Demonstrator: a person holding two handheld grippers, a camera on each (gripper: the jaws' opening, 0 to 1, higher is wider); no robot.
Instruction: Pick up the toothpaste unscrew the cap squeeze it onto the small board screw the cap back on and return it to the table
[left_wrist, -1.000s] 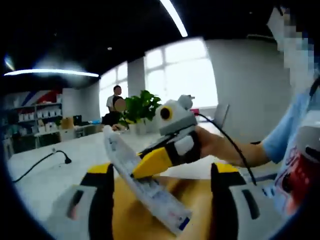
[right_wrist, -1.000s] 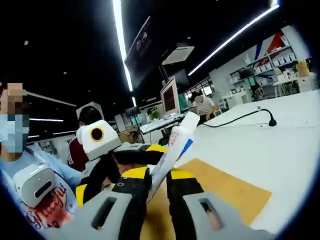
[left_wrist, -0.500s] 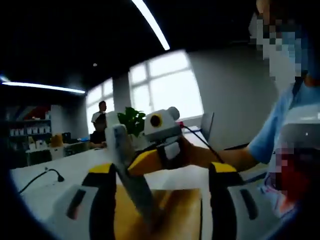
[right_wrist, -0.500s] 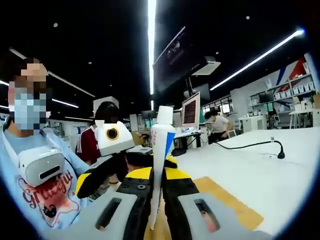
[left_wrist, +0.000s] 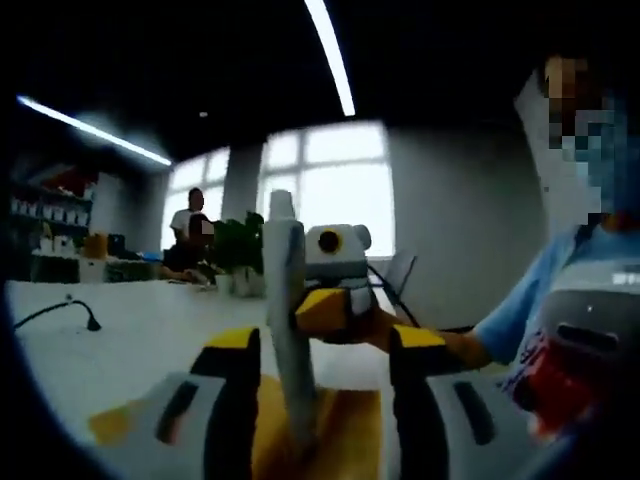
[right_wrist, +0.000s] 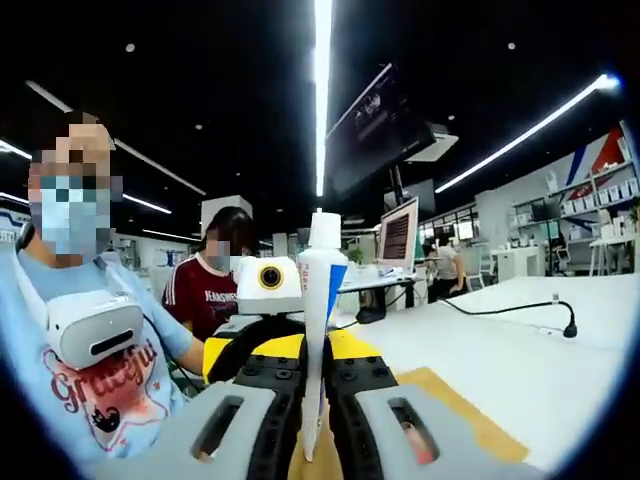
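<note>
The white toothpaste tube (right_wrist: 318, 300) stands upright with its cap (right_wrist: 323, 228) on top, and my right gripper (right_wrist: 315, 352) is shut on its lower part. In the left gripper view the same tube (left_wrist: 288, 320) rises between my left gripper's (left_wrist: 325, 338) two jaws, which stand wide apart and do not touch it. There the right gripper (left_wrist: 325, 310) comes in from the right, its yellow tips pinching the tube. The small wooden board (right_wrist: 470, 415) lies on the white table (right_wrist: 540, 345) below; its tan surface (left_wrist: 350, 435) also appears under the left jaws.
A black cable with a plug (right_wrist: 570, 328) lies across the table. A person in a blue shirt (right_wrist: 90, 370) holds the grippers, close on the left. Another person in red (right_wrist: 215, 290), monitors (right_wrist: 397, 232) and a potted plant (left_wrist: 235, 255) stand further back.
The tube has swung from tilted to upright in the right gripper. Both views have shifted with the hands, and the left jaws now stand around the tube.
</note>
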